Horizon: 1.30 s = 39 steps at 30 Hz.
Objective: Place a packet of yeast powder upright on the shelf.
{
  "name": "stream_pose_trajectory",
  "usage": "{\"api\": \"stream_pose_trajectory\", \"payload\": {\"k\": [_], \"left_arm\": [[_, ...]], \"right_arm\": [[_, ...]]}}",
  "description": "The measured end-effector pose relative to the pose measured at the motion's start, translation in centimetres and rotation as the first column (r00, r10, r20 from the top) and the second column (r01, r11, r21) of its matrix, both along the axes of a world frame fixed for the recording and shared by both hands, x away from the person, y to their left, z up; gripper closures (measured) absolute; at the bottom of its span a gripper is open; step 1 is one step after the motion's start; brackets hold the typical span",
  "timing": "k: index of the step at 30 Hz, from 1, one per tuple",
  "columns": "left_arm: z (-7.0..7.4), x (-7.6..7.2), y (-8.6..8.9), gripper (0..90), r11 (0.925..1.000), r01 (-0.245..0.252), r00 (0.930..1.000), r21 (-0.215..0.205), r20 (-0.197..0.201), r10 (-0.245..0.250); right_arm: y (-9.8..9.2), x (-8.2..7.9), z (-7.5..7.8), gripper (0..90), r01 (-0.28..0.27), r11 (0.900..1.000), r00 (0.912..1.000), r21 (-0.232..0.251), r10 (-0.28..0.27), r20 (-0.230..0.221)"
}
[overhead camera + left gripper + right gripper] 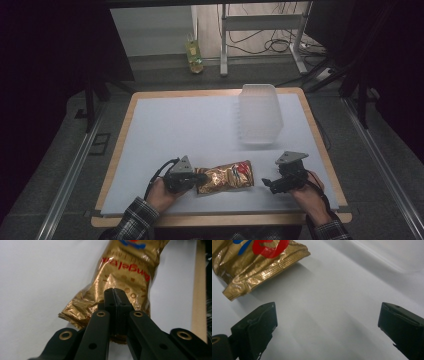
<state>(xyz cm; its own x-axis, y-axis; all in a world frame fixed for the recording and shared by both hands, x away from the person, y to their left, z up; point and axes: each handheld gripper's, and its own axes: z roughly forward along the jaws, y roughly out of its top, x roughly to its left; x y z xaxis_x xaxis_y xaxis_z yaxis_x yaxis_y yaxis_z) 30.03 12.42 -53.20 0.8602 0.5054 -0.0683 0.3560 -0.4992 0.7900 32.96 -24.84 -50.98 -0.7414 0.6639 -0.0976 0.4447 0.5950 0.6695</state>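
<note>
Pinching gold snack bag (125,272), left gripper (115,293) clamped; right gripper (325,322) wide, empty.

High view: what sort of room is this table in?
Probably a lab or workshop set up for recording, not a home. A person's hands work hand-held grippers, the left gripper clamped on a gold snack bag, on a white-covered table; loose cables and metal frame legs stand behind.
</note>
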Motion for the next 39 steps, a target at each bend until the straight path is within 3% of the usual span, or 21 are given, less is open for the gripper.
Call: {"api": "stream_pose_trajectory", "payload": {"k": [3,5,21,31,33,37,39], "left_arm": [[-0.3,0.3,0.3,89.5,0.9998,-0.002,0.9997,-0.018,-0.025,0.002],[-0.3,0.2,0.1,89.8,1.0,-0.01,0.9998,0.0,-0.018,0.01],[-0.6,-0.6,0.7,90.0,0.9994,-0.025,0.9996,0.024,-0.011,0.025],[-0.9,-1.0,1.0,90.0,0.9985,-0.03,0.9994,0.045,-0.016,0.03],[-1.2,-1.1,1.3,90.0,0.9955,-0.024,0.9994,0.091,-0.024,0.026],[-1.3,-1.1,1.4,90.0,0.9968,-0.036,0.9985,0.071,-0.038,0.039],[-1.3,-1.1,1.5,90.0,0.996,-0.025,0.999,0.085,-0.036,0.028]], "right_arm": [[0.1,0.0,0.0,2.6,-0.002,1.0,1.0,0.002,0.002,-0.003],[0.1,0.0,0.1,2.6,-0.003,1.0,1.0,0.013,0.003,-0.005],[-0.1,-0.4,1.1,3.2,-0.032,0.997,0.9991,0.065,0.033,-0.024],[0.6,-0.7,1.2,2.8,-0.086,0.99,0.9911,0.115,0.096,-0.092],[0.8,-0.8,1.3,2.8,-0.094,0.986,0.9884,0.136,0.109,-0.106],[1.3,-0.7,1.5,3.1,-0.091,0.978,0.9821,0.189,0.119,-0.146],[1.7,-0.5,1.6,3.2,-0.096,0.975,0.9769,0.202,0.131,-0.169]]}}
